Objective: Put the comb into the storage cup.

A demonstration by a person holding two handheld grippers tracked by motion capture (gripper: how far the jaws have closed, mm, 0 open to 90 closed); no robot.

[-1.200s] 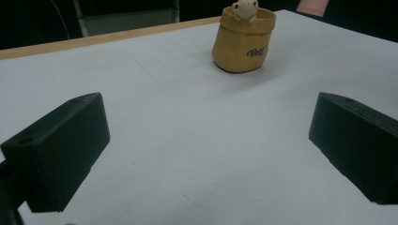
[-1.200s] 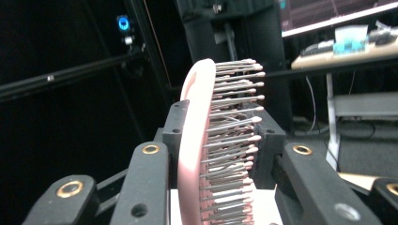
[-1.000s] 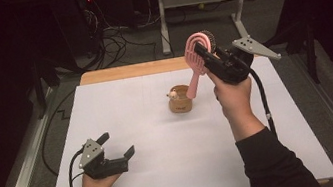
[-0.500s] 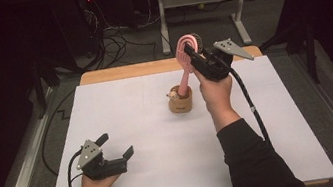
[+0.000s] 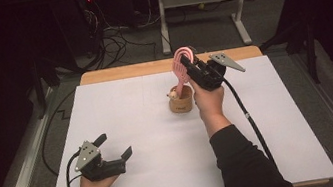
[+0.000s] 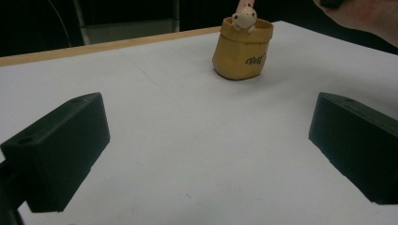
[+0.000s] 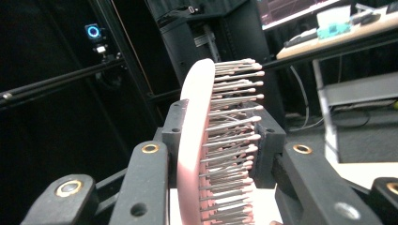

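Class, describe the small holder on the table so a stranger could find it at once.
On the white table, look toward the far middle, just before the wooden edge. There stands a squat tan cup with a tiny cream animal figure on its rim; the pink hairbrush handle dips into it.

**Surfaces and finishes**

Your right gripper (image 7: 220,154) clamps a pink hairbrush (image 7: 195,140) — smooth plastic back, thin metal-looking bristles. Its black jaws look matt, with brass-coloured rivets. The small pot (image 6: 242,48) has a glossy tan glaze. The table (image 5: 121,110) wears matt white paper over a pale wood edge.
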